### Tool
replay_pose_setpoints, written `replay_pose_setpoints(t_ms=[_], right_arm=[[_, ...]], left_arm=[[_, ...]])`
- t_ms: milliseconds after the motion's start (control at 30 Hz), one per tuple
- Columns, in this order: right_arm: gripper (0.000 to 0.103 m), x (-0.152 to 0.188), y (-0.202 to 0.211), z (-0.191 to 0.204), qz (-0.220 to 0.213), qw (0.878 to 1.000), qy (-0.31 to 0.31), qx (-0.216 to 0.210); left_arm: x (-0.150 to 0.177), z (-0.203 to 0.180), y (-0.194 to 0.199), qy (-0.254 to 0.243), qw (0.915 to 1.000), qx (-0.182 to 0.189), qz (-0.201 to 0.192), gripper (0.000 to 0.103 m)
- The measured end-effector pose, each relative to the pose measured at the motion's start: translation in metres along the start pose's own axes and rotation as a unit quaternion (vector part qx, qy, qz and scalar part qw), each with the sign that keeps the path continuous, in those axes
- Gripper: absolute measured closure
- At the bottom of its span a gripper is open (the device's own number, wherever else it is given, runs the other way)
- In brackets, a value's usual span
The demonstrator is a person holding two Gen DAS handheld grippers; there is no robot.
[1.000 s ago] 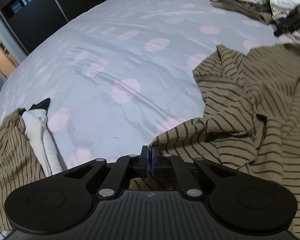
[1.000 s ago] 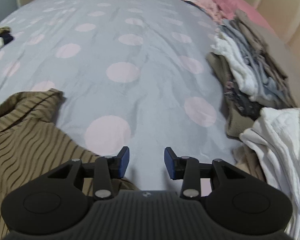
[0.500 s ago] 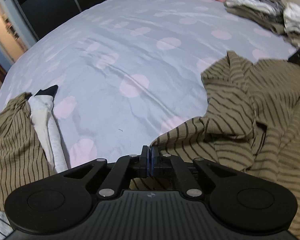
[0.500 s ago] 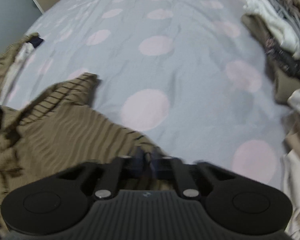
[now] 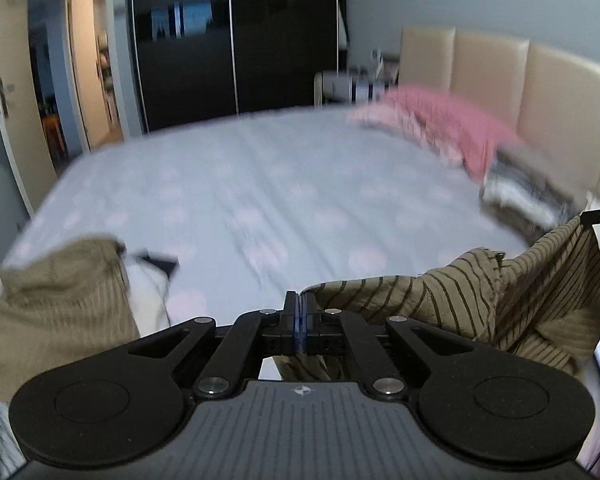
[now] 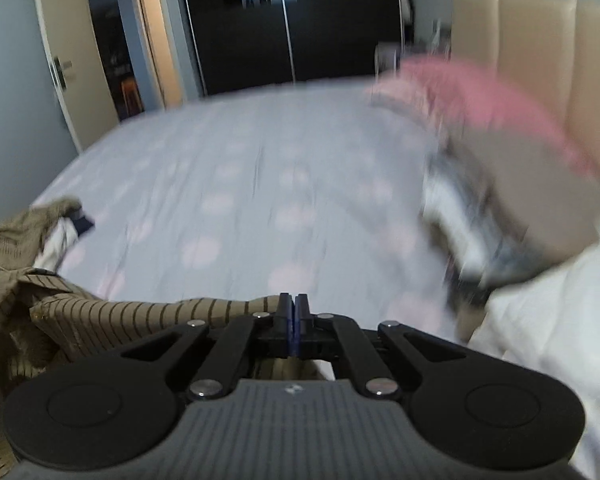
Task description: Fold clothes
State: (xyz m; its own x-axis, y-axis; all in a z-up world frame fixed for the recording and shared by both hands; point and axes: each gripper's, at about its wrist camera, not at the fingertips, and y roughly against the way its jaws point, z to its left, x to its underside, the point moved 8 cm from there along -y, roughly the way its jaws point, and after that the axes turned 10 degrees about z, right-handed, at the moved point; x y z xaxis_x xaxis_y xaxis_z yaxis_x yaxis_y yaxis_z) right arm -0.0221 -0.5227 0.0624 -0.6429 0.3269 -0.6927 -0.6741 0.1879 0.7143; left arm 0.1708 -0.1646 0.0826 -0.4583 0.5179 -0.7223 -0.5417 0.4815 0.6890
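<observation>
Both grippers were clamped on the tan shirt with dark brown stripes [image 5: 480,292]. Left gripper [image 5: 300,314]: jaws together, fabric edge pinched between them. Right gripper [image 6: 291,318]: jaws had just been closing, cloth now caught in them. Shirt hung stretched between the two, above the lilac bedsheet with pale pink dots [image 6: 240,168]. Pink garment [image 5: 452,128] lay by the beige padded headboard [image 5: 560,96].

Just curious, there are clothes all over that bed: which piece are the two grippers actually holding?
The brown striped garment: both closed grippers pinch its edge and it hangs lifted, while the other clothes lie on the bed.
</observation>
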Motion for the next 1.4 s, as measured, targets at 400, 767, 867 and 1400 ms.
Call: replay_pose_setpoints(t_ms=[400, 767, 867, 1400], right_arm=[[0.103, -0.135, 0.252, 0.037, -0.307, 0.943, 0.032, 0.124], [0.102, -0.135, 0.439, 0.073, -0.48, 0.858, 0.029, 0.183], [0.102, -0.122, 0.471, 0.079, -0.501, 0.844, 0.036, 0.19], [0.102, -0.082, 0.53, 0.105, -0.53, 0.821, 0.046, 0.209]], left_arm=[[-0.121, -0.028, 0.222, -0.001, 0.9699, -0.02, -0.243, 0.103], [-0.132, -0.072, 0.392, -0.014, 0.9224, -0.039, -0.384, 0.103], [-0.122, -0.079, 0.422, -0.012, 0.9128, -0.036, -0.407, 0.103], [-0.1, -0.087, 0.442, -0.026, 0.915, -0.034, -0.401, 0.103]])
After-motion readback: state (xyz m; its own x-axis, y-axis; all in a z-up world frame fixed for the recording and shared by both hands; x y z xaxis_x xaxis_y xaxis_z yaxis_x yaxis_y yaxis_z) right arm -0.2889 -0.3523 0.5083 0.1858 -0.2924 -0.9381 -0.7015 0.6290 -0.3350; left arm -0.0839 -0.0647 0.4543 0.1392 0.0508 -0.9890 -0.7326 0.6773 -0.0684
